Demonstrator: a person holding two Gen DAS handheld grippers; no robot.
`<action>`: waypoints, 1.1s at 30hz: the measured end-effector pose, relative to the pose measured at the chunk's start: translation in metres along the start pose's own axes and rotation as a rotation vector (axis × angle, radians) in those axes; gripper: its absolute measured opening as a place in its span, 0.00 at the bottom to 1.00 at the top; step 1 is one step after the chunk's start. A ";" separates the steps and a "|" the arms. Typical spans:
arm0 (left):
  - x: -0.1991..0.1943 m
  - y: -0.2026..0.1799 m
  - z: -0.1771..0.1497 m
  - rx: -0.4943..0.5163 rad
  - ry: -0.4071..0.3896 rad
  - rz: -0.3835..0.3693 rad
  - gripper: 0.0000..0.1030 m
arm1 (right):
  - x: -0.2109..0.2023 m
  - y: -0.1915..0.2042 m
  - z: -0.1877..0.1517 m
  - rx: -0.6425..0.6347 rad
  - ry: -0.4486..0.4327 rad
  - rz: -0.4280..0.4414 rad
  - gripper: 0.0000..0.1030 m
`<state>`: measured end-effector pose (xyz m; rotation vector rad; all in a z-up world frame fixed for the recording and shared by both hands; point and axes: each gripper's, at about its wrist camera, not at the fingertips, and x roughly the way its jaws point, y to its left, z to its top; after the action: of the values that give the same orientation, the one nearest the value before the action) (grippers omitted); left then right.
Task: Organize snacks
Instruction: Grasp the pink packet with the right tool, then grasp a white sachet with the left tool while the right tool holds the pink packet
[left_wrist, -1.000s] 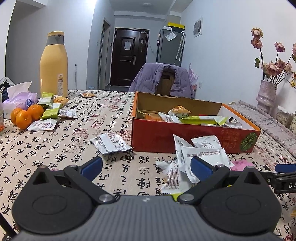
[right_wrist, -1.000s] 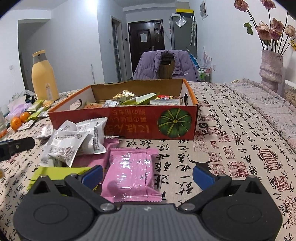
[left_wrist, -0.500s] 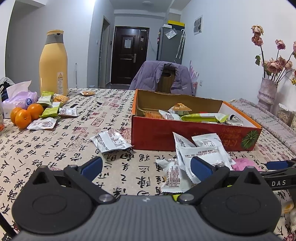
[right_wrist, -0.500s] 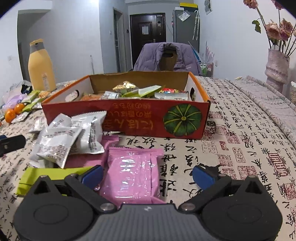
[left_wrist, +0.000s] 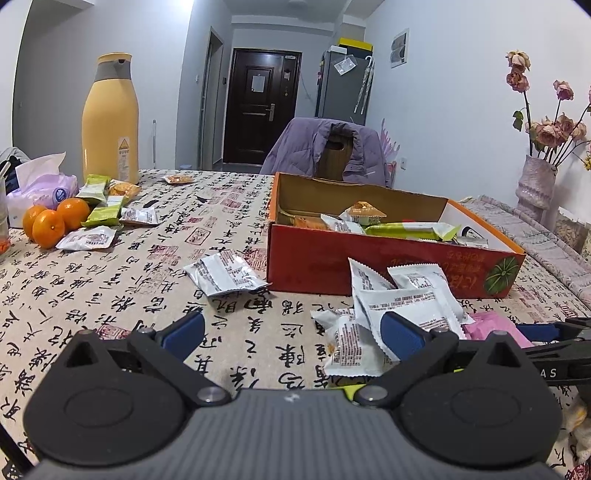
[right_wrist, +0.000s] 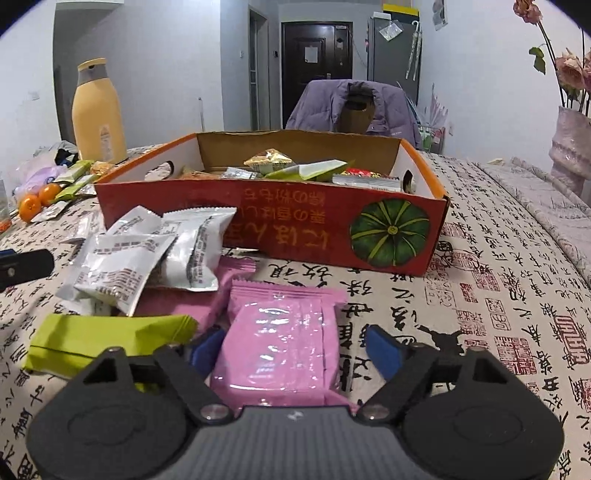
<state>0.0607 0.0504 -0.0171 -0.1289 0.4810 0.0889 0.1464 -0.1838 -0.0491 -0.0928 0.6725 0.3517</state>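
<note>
A pink snack packet (right_wrist: 280, 339) lies flat on the patterned tablecloth, between the blue pads of my right gripper (right_wrist: 295, 350). The jaws are closing; the left pad is beside the packet's edge and a gap still shows at the right pad. A green packet (right_wrist: 103, 336) and white packets (right_wrist: 147, 258) lie to its left. Behind stands the red cardboard box (right_wrist: 295, 221) with several snacks inside. My left gripper (left_wrist: 291, 332) hovers open over bare cloth, holding nothing, with white packets (left_wrist: 406, 299) at its right finger. The right gripper (left_wrist: 554, 332) shows at that view's right edge.
A lone white packet (left_wrist: 225, 271) lies left of the box (left_wrist: 369, 266). Far left are oranges (left_wrist: 51, 221), more snack packets (left_wrist: 107, 206), a tissue pack (left_wrist: 40, 184) and a tall yellow flask (left_wrist: 110, 122). A vase of flowers (left_wrist: 535, 188) stands at the right; a chair with a purple jacket (left_wrist: 325, 151) is behind the table.
My right gripper has moved forward and slightly down over the pink packet, and its jaws have narrowed around it. The left gripper has stayed where it was.
</note>
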 end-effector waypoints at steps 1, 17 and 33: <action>0.000 0.000 0.000 0.000 0.000 -0.001 1.00 | -0.001 0.001 -0.001 -0.007 -0.003 0.006 0.71; -0.010 0.002 -0.002 0.002 -0.011 0.009 1.00 | -0.018 -0.012 -0.008 0.068 -0.050 -0.001 0.59; 0.000 0.009 0.009 -0.005 0.003 0.047 1.00 | -0.031 -0.028 -0.004 0.111 -0.124 -0.052 0.59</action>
<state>0.0632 0.0609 -0.0105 -0.1227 0.4871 0.1363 0.1315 -0.2197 -0.0337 0.0167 0.5650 0.2676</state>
